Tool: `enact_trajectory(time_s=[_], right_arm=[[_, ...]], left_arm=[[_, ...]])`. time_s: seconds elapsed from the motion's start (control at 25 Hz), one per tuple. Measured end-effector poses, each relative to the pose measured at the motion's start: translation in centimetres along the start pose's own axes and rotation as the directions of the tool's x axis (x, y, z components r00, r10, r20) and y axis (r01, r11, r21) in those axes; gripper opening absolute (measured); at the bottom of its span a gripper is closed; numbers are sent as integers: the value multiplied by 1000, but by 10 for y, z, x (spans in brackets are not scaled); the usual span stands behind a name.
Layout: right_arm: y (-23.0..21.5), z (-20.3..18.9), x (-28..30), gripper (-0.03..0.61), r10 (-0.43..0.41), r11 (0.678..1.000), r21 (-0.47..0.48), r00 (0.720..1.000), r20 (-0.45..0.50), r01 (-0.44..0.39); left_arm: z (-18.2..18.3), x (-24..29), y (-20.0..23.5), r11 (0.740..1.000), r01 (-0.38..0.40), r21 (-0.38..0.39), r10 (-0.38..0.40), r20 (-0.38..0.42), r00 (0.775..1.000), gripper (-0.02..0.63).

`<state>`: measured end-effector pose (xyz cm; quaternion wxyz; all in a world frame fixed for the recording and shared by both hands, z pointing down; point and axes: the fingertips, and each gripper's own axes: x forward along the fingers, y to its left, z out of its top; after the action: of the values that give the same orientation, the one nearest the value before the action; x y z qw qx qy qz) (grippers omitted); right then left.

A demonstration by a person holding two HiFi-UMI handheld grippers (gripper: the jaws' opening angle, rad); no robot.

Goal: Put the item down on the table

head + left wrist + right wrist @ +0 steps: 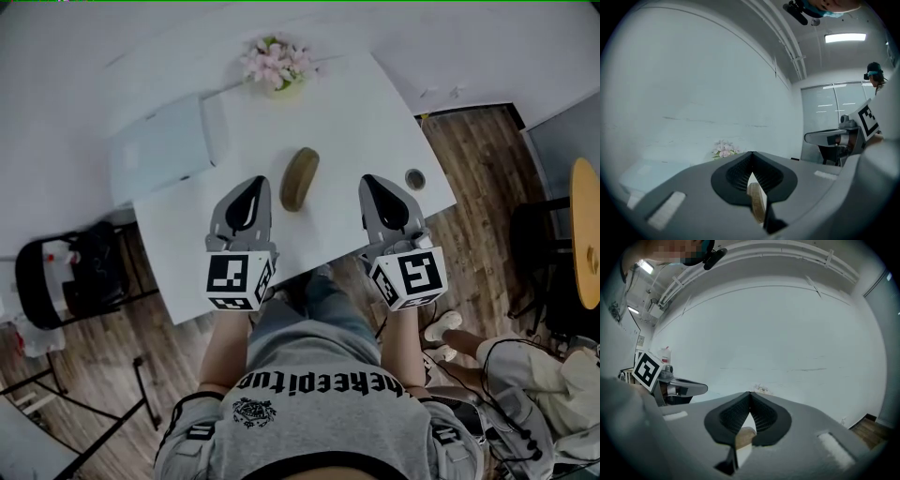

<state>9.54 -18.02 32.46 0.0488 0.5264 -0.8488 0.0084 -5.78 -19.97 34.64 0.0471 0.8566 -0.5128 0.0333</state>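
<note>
On the table [375, 112], a brown disc [299, 178], edge-on and indistinct, between left tongs [256, 183] and right tongs [369, 181], both tip-to-tip, empty.

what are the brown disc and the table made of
Disc: probably wood, maybe cork. It is matte tan-brown with a darker rim and no shine. Table: a smooth, flat white top with a dull, even finish, which suggests laminate or painted board. The pictures cannot settle which.
</note>
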Motion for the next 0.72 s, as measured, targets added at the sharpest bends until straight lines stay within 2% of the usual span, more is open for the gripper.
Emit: enact_trajectory(time_s=[0.72], right_arm=[[22,19,-35,0,-64,997,-27,997,46,65]], left_arm=[[53,-47,-3,999,41,17,-43,143,989,18]])
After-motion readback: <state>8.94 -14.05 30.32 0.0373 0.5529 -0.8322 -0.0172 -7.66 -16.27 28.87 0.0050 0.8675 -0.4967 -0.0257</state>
